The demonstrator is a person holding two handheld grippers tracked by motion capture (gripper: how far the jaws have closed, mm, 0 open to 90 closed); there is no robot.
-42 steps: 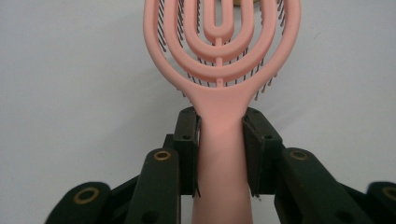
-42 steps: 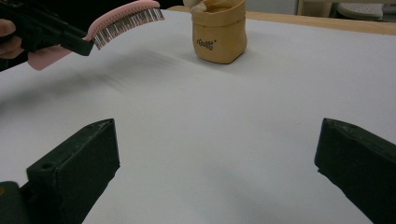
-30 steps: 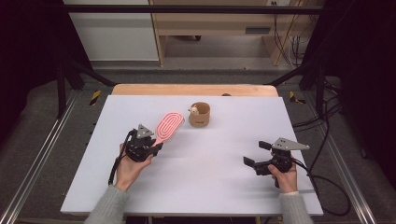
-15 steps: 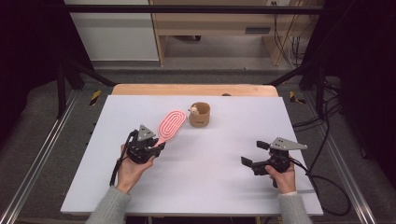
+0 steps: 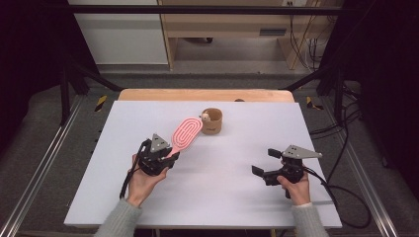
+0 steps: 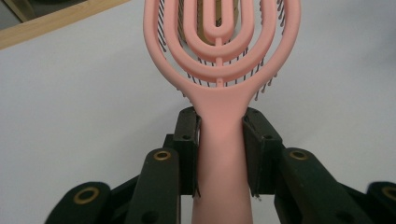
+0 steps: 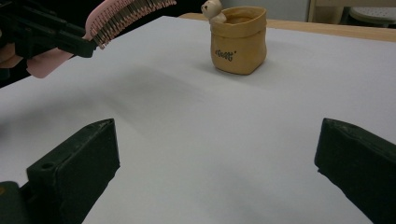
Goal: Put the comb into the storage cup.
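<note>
Currently, my left gripper clamps the pink hairbrush by its handle, head aimed toward the tan pot; right gripper gapes empty over the counter.

We see pink hairbrush – open looped head, dark bristles facing down, slim handle. Handle clamped between jaws of left gripper, pads pressing both sides. We see brush raised off white table, head angled up and away toward small tan pot – head tip just beside pot's rim, little bear figure perched there.
</note>
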